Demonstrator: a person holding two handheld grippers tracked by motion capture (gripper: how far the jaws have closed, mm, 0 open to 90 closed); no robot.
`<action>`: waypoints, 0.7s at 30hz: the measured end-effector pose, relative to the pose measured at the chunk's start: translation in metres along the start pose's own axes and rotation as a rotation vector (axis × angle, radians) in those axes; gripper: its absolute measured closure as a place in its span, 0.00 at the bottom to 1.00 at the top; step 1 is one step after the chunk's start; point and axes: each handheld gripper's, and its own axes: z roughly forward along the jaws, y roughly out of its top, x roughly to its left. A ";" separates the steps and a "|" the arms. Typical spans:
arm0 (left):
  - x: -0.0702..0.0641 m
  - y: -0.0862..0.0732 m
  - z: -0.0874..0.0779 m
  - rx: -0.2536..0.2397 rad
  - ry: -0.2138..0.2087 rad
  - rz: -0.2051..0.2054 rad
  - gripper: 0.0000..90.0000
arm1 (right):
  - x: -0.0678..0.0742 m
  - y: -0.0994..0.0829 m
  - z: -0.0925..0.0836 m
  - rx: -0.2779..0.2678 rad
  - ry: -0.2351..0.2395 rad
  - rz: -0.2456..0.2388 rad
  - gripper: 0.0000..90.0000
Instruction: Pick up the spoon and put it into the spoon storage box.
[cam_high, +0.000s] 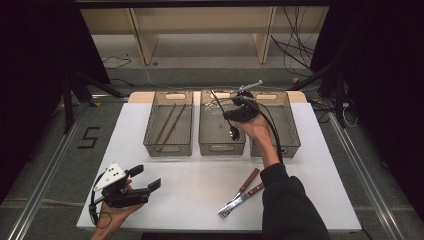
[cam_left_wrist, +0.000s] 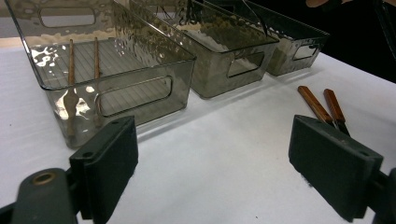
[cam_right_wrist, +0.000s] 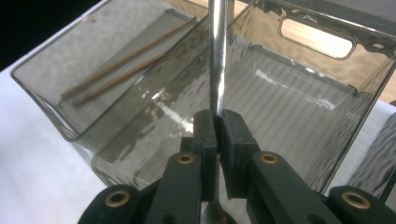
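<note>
Your right tongs (cam_high: 235, 116) were clenched on the spoon (cam_high: 231, 128) above the middle bin (cam_high: 221, 146), left tongs (cam_high: 145, 180) released over the surface (cam_high: 200, 185); you needed to lower it level before letting go.

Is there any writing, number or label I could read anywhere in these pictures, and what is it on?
"5" - a large dark digit marked on the grey floor left of the white table, seen in the high view.
Nothing else is readable: the three clear bins, the wooden sticks in the left one, the spoon and the wooden-handled cutlery on the table carry no lettering that I can make out.
</note>
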 end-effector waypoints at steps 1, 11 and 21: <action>0.000 0.000 0.000 0.000 0.000 0.000 0.17 | -0.001 -0.001 0.001 0.005 0.001 -0.004 0.95; 0.000 0.000 -0.001 0.000 -0.002 0.000 0.17 | -0.006 -0.013 0.016 0.079 -0.031 0.043 0.77; 0.000 0.000 -0.001 -0.005 -0.002 -0.003 0.17 | -0.001 -0.012 -0.003 0.044 -0.023 -0.007 0.62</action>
